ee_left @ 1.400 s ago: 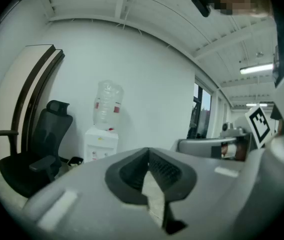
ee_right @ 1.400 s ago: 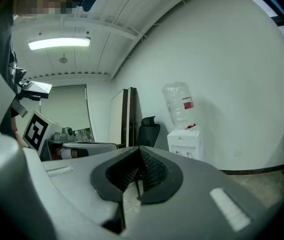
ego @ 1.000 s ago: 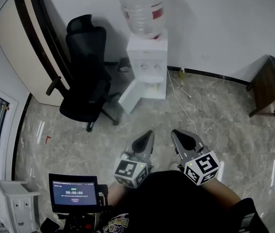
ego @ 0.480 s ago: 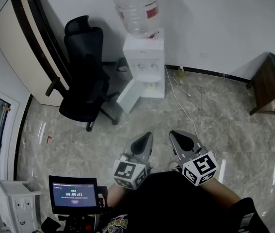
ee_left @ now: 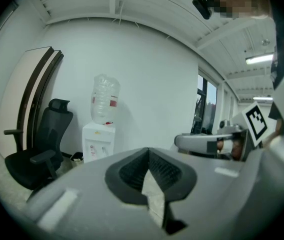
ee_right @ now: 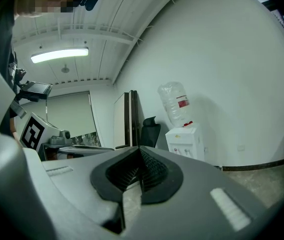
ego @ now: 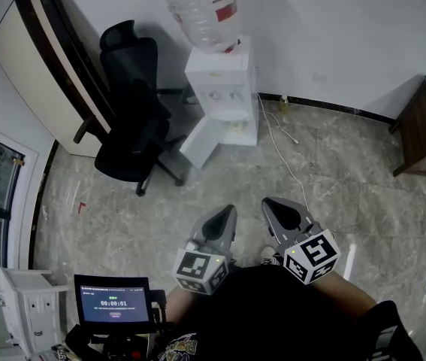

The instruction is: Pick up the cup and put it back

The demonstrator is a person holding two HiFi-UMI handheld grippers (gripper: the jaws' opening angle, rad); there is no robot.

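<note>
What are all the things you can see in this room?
water dispenser: one, white, by far wall
bottle: one, clear, red label, atop dispenser
office chair: one, black, left of dispenser
board: one, cream, against left wall
wooden table: one, brown, right edge
cable: one, white, on floor
screen: one, black, bottom left
left gripper: one, grey, shut, empty
right gripper: one, grey, shut, empty

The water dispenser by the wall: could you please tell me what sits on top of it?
A large clear bottle with a red label stands upside down on the dispenser. The bottle's mouth is hidden inside the dispenser's top.
</note>
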